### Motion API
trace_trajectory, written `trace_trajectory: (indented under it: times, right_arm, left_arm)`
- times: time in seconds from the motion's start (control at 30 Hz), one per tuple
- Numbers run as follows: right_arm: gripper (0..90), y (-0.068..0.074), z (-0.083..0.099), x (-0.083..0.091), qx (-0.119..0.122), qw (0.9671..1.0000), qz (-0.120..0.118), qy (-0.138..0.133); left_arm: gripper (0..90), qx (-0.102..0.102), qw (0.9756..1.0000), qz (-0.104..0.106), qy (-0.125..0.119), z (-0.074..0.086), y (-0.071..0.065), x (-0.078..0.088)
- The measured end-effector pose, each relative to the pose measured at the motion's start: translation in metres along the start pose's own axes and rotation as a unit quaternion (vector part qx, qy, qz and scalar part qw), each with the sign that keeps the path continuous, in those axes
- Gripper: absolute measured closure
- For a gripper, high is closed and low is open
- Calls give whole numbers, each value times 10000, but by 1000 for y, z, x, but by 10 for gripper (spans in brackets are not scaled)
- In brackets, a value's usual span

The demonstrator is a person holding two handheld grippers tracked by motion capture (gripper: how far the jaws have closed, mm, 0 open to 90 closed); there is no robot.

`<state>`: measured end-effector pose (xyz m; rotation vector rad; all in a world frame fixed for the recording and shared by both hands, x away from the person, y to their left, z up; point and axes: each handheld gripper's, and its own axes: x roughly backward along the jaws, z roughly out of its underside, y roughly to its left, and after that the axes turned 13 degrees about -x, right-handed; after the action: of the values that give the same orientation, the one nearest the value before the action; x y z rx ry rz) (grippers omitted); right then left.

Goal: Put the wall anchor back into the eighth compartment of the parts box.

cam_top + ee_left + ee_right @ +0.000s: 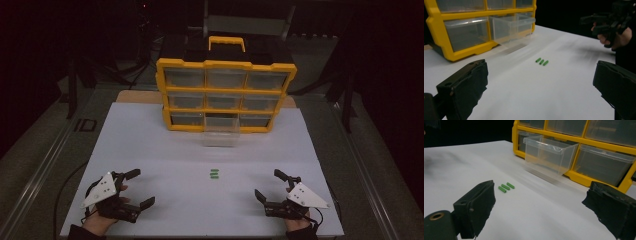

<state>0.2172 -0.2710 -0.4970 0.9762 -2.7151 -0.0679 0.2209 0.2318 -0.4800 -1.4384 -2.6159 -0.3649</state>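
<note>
Both grippers are held low at the near edge of the table [150, 150] — left gripper [134, 189] and right gripper [268, 186], jaws spread wide, nothing gripped. Three green pegs [214, 174] lie side by side between and beyond them, apart from either. Farther off, one clear drawer [220, 133] is pulled out of the yellow cabinet [226, 95] — judged ready to receive the pegs.

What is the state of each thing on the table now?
Left tongs: open, holding nothing.
Right tongs: open, holding nothing.
Bottom middle drawer: pulled out, looks empty.
Other drawers: pushed in.
Yellow cabinet: upright.
Three green pieces: lying side by side, untouched.
</note>
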Motion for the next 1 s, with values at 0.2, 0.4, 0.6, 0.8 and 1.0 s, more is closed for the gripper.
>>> trace_trajectory:
  times: [0.2, 0.4, 0.6, 0.8, 1.0]
  right_arm:
    - [80, -1, 0, -1, -23, 10000, -27, 32]
    - [80, 0, 0, -1, -20, 10000, -59, 55]
    - [80, 0, 0, -1, -8, 9999, -80, 68]
    - [80, 0, 0, -1, -19, 10000, -64, 57]
    - [80, 0, 0, -1, -37, 9999, -87, 47]
  left_arm:
    - [0, -129, 9998, 171, 24, -24, 8, -11]
    - [0, -34, 9979, 600, 246, -45, 15, -29]
    - [0, -208, 9967, 756, 214, -61, 17, -48]
    - [0, -268, 9951, 947, 125, -74, 20, -67]
    - [0, -340, 9918, 1229, 107, -84, 19, -87]
